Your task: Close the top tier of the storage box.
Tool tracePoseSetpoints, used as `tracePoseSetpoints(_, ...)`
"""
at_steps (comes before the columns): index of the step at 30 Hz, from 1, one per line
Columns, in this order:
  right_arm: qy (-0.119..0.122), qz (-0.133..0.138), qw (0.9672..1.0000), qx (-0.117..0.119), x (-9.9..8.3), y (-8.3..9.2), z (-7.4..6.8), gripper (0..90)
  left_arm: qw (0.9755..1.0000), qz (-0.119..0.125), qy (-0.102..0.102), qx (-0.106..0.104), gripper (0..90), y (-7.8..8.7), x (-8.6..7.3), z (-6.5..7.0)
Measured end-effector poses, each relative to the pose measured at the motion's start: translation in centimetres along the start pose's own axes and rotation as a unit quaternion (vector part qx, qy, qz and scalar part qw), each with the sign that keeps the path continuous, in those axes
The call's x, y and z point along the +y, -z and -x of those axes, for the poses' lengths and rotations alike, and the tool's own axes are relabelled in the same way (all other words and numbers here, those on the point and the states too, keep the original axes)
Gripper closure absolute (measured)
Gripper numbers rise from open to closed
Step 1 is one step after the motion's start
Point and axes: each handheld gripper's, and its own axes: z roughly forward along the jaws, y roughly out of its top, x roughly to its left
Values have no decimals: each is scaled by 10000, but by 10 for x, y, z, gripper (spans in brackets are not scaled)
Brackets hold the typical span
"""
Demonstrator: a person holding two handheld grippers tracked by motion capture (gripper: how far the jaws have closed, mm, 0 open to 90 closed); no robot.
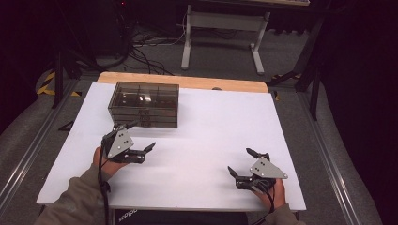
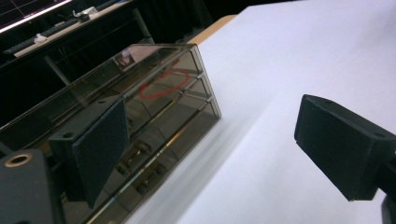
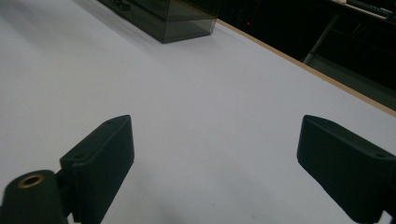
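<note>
While both tongs rest spread apart and empty, left tongs (image 1: 138,137) just beside the smoked drawer box (image 1: 144,104) at the bench's (image 1: 211,136) far left, the approach looks underway; next, closing onto a drawer front.

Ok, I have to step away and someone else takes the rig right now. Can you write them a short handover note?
Left gripper: open, holding nothing, just in front of the smoked plastic drawer box, near its front left corner; not touching it as far as the high view shows.
Right gripper: open, holding nothing, low over the white table at the near right, well away from the box.
The box stands at the far left of the table, with its drawers looking shut. A red ring shows inside through the top.
Done: nothing visible so far.
Left: probably everything; the left gripper looks set to start on the box.
</note>
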Motion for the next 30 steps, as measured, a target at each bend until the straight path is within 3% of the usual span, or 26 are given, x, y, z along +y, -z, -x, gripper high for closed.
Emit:
tracePoseSetpoints(3,25,-19,10000,33,0,-1,-2,118,9999,-68,47,-69,110,5,-6,2)
tracePoseSetpoints(4,45,-32,10000,44,0,-1,-2,118,9999,-103,-24,-53,109,6,-7,2)
tracePoseSetpoints(9,25,11,10000,50,1,-2,-2,118,9998,-161,103,-34,108,12,-14,4)
tracePoseSetpoints(21,52,14,9999,92,2,-3,-5,115,9990,-421,83,80,98,24,-35,7)
tracePoseSetpoints(30,47,20,9999,99,1,-2,-6,115,9981,-573,216,91,94,37,-48,4)
